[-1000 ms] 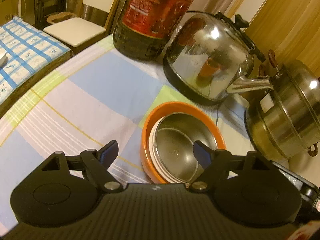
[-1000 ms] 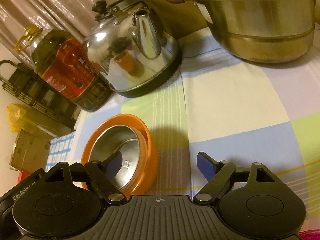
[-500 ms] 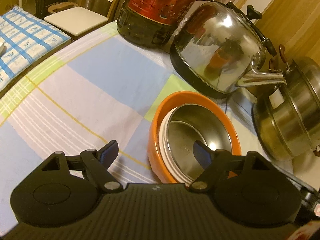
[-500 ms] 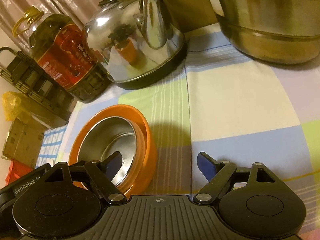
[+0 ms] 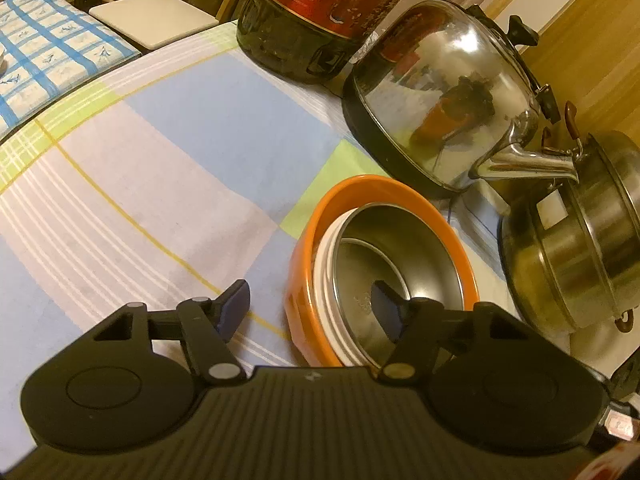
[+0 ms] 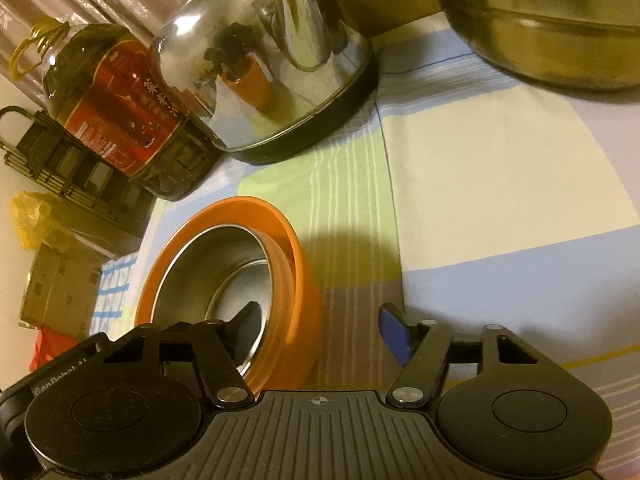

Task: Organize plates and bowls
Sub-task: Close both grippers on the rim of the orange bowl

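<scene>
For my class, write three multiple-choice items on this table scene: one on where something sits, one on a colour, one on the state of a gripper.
1. The steel bowl sits:
A. nested in the orange bowl
B. on the kettle
C. on bare cloth

2. The outermost bowl is:
A. blue
B. orange
C. green

3. The left gripper is:
A. shut on a bowl
B. open
C. out of view

Answers:
1 A, orange rim encircles the steel bowl.
2 B, its wall and rim show orange.
3 B, its fingers stand wide apart, straddling the bowls' rim.
</scene>
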`<state>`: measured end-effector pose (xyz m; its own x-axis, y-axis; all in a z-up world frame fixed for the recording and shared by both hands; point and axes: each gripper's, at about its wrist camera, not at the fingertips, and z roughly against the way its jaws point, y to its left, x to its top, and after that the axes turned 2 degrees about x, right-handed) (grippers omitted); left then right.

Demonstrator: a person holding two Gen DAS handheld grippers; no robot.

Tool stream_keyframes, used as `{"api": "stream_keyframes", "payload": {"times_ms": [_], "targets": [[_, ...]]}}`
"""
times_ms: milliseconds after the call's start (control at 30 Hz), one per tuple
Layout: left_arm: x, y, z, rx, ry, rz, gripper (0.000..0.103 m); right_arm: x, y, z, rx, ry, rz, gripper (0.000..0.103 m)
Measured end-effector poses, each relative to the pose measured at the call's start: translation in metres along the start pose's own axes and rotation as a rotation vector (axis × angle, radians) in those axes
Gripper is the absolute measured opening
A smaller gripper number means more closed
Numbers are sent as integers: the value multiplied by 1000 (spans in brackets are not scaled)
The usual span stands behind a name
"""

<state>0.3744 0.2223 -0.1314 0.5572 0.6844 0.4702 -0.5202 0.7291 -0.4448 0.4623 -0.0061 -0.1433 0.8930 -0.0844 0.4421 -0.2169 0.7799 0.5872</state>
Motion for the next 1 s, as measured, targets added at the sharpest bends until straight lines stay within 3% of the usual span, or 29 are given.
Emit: {"api": "stream_keyframes", "payload": {"times_ms": [100,600,767,1000], "targets": [[0,1,-2,-6,-2,10,61,1,2,-3,7,4,-5,56],[-2,1,-11,-30,-10,50,36,4,2,-18,37,14,-36,35],[-2,2,-13,-26,-9,54,30,3,1,-20,38,15,-45,33],[-2,2,-14,-26,-11,62,31,2,1,-20,37,7,-53,33]]}}
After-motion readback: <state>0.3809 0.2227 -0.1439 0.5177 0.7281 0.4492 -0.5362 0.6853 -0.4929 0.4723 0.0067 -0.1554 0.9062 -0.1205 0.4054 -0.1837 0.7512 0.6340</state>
